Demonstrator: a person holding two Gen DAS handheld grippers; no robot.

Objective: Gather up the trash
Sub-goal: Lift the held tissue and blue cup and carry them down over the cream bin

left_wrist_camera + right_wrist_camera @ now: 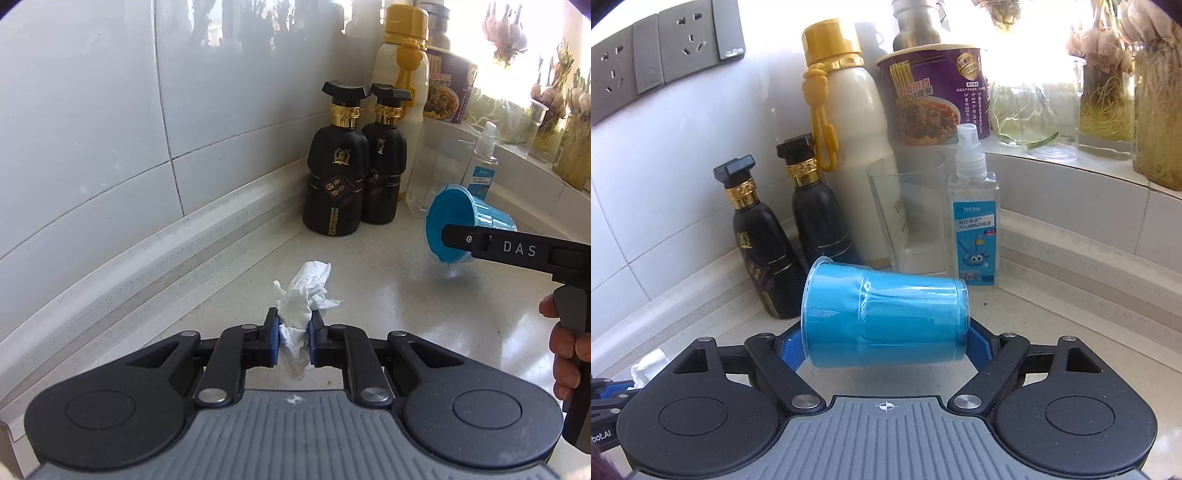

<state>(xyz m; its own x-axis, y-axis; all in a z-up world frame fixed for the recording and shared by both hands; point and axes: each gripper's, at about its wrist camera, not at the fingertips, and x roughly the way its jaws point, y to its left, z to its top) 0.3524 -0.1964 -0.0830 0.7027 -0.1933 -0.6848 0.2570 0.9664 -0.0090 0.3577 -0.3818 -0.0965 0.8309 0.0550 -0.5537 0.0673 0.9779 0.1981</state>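
Left gripper (293,341) pinches a crumpled white tissue (303,295) between its blue pads (275,341), the paper spilling ahead of the fingertips above the countertop (424,314); to its right, the right gripper (886,349) clamps a blue plastic cup (882,317) lying sideways across its jaws, mouth toward the tissue. Feeding the wad in well likely means keeping both grips firm, clear of the black bottles (336,170) beyond

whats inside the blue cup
In the left wrist view the tilted blue plastic cup shows only its blue inner wall; the right gripper covers part of the mouth.
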